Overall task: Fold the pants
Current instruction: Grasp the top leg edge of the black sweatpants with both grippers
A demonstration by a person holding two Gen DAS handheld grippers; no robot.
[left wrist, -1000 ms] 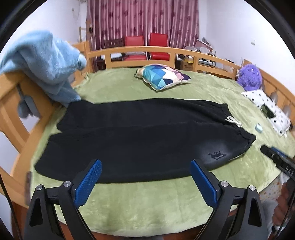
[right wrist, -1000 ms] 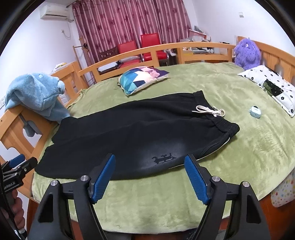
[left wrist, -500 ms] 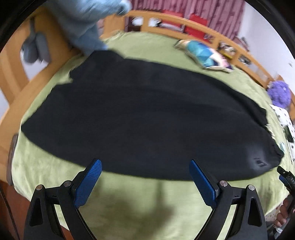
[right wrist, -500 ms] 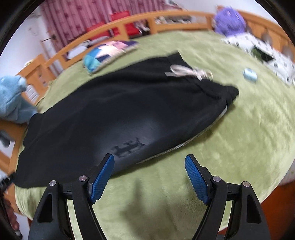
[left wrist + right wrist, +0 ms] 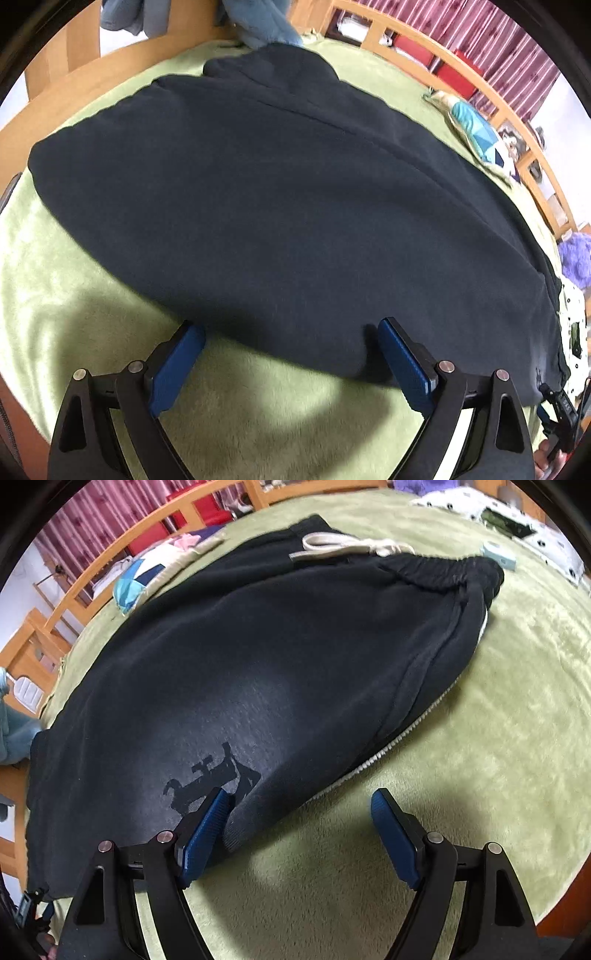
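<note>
— While both grippers sit low over the bed, where are the pants?

— The black pants lie flat across the green blanket, legs side by side, filling most of the left camera's view. The waistband with its white drawstring is toward the far right in the right camera's view.

— How does the left gripper stand?

— Its blue pads are wide apart with nothing between them but blanket and the near edge of the pants. The tips sit right at that hem line; whether they touch the cloth I cannot tell.

— And the right gripper?

— Also spread wide. Its left pad lies against the near edge of the pants, just below a dark printed figure on the fabric. The other pad is over bare blanket, apart from the cloth. A white ribbed strip shows along the underside of the pants edge.

— Anything else around?

— A wooden rail runs round the bed. A colourful pillow lies beyond the pants, a blue fleece garment hangs at the far end near the leg cuffs, a purple plush toy sits off to the right, and a small pale blue object rests on the blanket beside the waistband.
</note>
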